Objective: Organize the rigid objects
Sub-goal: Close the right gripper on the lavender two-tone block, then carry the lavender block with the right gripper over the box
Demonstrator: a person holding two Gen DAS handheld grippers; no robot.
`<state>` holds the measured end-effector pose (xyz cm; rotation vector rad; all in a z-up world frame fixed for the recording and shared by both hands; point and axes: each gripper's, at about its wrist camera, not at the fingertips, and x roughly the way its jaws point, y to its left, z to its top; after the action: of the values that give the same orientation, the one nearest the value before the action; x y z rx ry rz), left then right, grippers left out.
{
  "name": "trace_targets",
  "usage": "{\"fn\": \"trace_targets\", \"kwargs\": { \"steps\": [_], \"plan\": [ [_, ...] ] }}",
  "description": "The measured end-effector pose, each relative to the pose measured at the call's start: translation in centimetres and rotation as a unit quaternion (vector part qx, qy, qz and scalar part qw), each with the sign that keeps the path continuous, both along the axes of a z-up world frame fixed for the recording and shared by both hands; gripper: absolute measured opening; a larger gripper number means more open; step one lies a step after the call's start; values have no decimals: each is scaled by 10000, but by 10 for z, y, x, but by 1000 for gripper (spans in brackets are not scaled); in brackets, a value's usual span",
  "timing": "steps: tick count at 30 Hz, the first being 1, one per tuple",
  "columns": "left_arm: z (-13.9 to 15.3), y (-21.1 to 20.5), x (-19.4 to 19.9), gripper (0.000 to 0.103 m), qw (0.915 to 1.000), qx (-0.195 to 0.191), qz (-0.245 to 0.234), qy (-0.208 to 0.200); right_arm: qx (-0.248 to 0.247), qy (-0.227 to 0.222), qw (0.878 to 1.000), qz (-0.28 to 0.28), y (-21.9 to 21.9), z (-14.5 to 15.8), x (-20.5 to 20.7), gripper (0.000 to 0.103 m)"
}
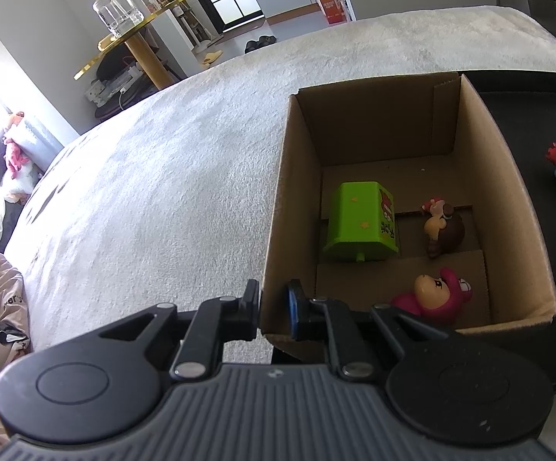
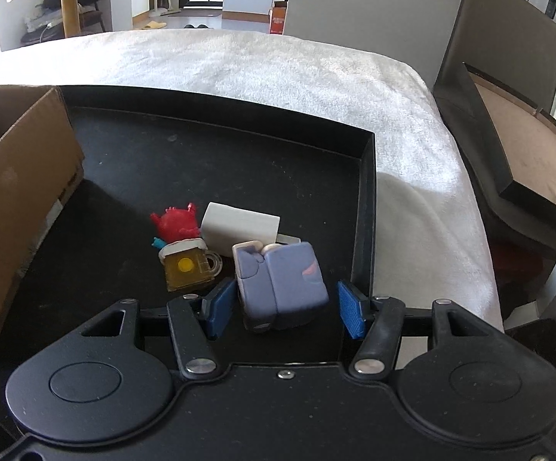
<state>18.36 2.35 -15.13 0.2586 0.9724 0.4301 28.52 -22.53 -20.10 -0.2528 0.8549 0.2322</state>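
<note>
Purple block toy (image 2: 281, 288): lies on the black tray (image 2: 366, 176), between the two blue pads of the right hand-held gripper (image 2: 283, 307), tilted a little, not yet touched by either pad.
Right hand-held gripper: spread wide, holding nothing; the left pad (image 2: 220, 307) sits closer to the toy than the right pad.
Left hand-held gripper (image 1: 274, 307): clenched on the near wall of the cardboard box (image 1: 354, 115), one finger outside and one inside, steadying it.
Box contents: green box toy (image 1: 358, 223), brown-haired figure (image 1: 443, 230) and pink figure (image 1: 439, 296) lie on the box floor, apart from each other.
Neighbours on tray: white block (image 2: 239, 226) just behind the purple toy, beer-mug toy (image 2: 189, 265) and red crab figure (image 2: 176, 223) close on its left.
Step in hand: grasping the purple toy, as I judge it.
How to do it well: centre the toy between the pads by shifting slightly right, then close squarely on its flat sides rather than on a corner.
Risk: the left pad could nudge the beer mug; a skewed squeeze may twist the toy out.
After the grasp: lift clear of the tray rim and box wall, then aim for the bare floor near the box's far wall.
</note>
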Motion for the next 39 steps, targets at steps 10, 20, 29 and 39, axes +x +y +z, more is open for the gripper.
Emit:
{"fn": "trace_targets", "kwargs": {
  "steps": [10,20,29,39],
  "plan": [
    [0,-1,1,14,10000,13,0,10,40,167,9998,113,-3,-1,3,45],
    [1,0,0,14,10000,-29,-4,-13,142,109,9998,129,-1,18,-20,44],
    [5,4,-3,13,9999,-148,-17,-77,182,-188,9990,351,17,54,-34,44],
    [8,9,-6,13,9993,-338,-5,-164,264,-377,9976,520,36,86,-39,44]
  ]
}}
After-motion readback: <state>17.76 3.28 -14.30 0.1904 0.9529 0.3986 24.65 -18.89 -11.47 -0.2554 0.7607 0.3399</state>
